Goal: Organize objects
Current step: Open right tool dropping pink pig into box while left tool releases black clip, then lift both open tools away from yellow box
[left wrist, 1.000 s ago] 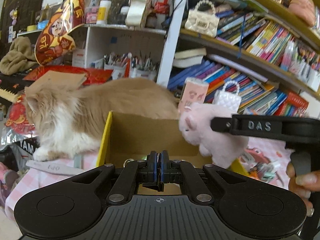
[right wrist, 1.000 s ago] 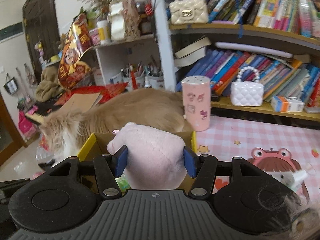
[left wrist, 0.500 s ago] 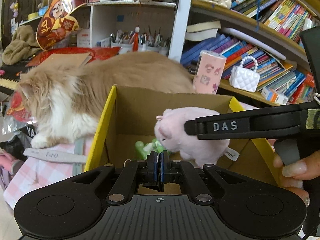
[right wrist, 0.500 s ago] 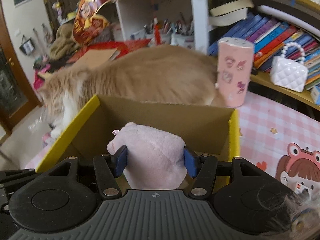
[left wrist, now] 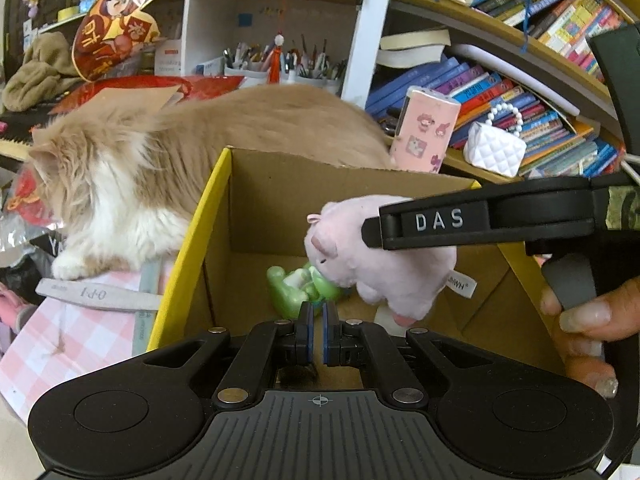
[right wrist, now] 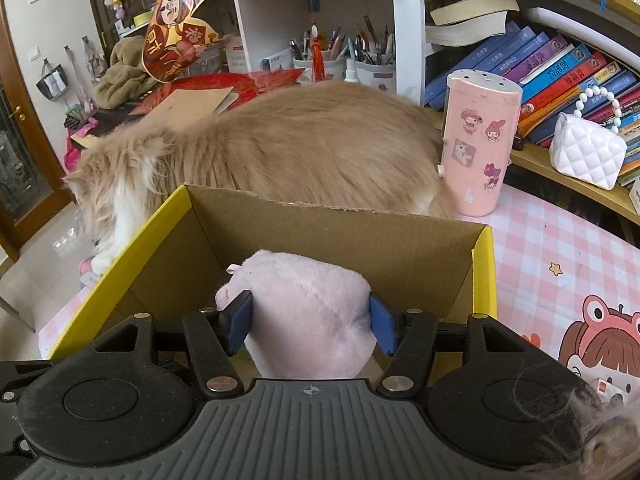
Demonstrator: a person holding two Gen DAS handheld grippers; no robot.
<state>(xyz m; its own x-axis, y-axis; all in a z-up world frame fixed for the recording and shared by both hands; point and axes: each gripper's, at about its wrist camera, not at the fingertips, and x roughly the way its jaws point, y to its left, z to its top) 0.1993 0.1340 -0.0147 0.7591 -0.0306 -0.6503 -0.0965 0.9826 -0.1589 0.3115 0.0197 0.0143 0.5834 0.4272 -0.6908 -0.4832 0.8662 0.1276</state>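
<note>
My right gripper [right wrist: 311,326] is shut on a pink plush pig [right wrist: 308,304] and holds it inside the open top of a cardboard box with yellow edges [right wrist: 340,236]. In the left wrist view the pig [left wrist: 380,264] hangs from the right gripper's black finger [left wrist: 436,222] above a green toy [left wrist: 298,288] on the box floor. The box [left wrist: 280,200] fills the middle of that view. My left gripper [left wrist: 316,334] is shut and empty at the box's near edge.
A long-haired orange and white cat [left wrist: 180,160] lies against the box's far and left side. A pink sticker-covered container [right wrist: 478,148] and a white quilted purse [right wrist: 586,152] stand by the bookshelf. A nail file [left wrist: 96,294] lies left of the box on the pink checked cloth [right wrist: 560,248].
My right gripper has carried the pig from above the box rim down into the box. The left gripper has tilted toward the box, showing its floor and the green toy.
</note>
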